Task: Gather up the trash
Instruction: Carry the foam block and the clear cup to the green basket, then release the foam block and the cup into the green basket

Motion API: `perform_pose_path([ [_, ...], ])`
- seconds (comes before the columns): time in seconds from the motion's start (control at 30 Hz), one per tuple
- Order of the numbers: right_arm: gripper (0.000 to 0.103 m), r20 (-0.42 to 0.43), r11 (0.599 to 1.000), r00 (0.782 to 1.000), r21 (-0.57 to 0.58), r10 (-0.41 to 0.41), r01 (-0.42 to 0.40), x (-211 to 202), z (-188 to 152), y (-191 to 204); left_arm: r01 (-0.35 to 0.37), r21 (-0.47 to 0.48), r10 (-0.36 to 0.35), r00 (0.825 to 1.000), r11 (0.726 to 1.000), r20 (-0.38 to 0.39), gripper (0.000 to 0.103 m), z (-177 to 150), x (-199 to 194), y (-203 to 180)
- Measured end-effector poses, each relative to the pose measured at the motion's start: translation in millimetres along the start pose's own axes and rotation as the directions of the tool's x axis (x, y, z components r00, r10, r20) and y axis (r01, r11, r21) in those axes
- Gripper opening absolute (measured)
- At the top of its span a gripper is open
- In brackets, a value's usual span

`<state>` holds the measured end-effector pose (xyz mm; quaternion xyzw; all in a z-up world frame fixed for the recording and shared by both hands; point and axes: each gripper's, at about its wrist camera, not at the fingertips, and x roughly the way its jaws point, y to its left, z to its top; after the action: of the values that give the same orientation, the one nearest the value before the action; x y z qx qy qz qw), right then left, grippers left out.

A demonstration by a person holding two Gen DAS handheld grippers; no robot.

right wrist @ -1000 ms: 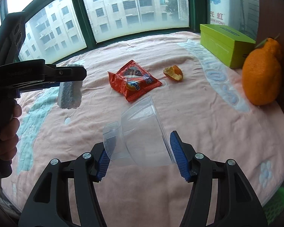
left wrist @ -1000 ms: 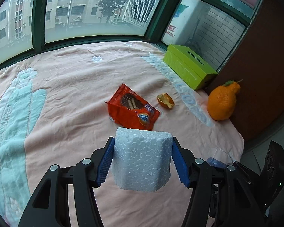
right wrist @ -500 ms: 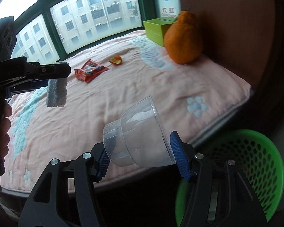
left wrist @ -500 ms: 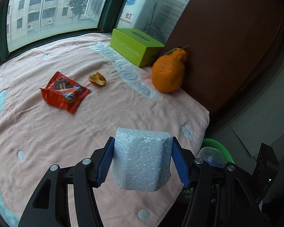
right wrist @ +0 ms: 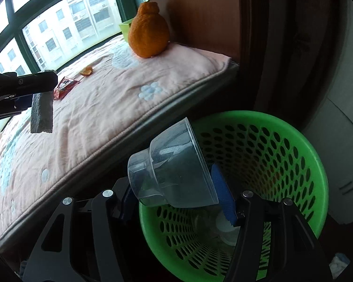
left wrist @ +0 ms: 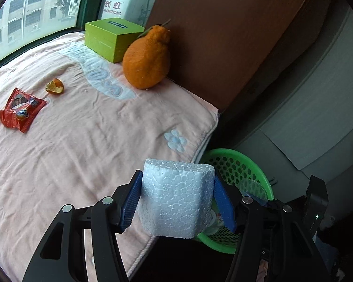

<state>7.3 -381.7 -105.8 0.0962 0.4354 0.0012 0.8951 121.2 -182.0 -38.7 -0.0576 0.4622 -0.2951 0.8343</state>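
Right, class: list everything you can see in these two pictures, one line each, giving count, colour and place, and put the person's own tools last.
foam block: one, white, held in the air over the blanket's edge
plastic cup: one, clear, held tilted over the basket
basket: one, green, perforated, on the floor beside the ledge; pale items at its bottom, too unclear to name
snack wrapper: one, red, lying on the blanket
peel: one piece, orange, on the blanket near the wrapper
citrus fruit: one, orange, on the blanket against the brown wall
box: one, green, behind the fruit by the window
blanket: one, pink, covering the ledge
left tool: black, blue pads, shut on the foam block
right tool: black, blue pads, shut on the plastic cup
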Motion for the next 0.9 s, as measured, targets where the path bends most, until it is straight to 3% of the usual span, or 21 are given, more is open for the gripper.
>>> perform_pose_path([
  [0.4,0.061,-0.023,0.993,0.997,0.094,-0.070,0.072,-9,-20,-49,0.053,0.051,-0.049,0.995,0.997,-0.086,0.057,-6,37,-47],
  [0.53,0.069,-0.012,0.988,0.997,0.130,-0.082,0.082,-15,-23,-63,0.063,0.070,-0.055,0.992,0.996,-0.113,0.057,-9,50,-59],
  [0.9,0.071,0.020,0.976,0.994,0.195,-0.103,0.098,-32,-29,-89,0.086,0.081,-0.069,0.979,0.993,-0.192,0.057,-22,82,-80],
])
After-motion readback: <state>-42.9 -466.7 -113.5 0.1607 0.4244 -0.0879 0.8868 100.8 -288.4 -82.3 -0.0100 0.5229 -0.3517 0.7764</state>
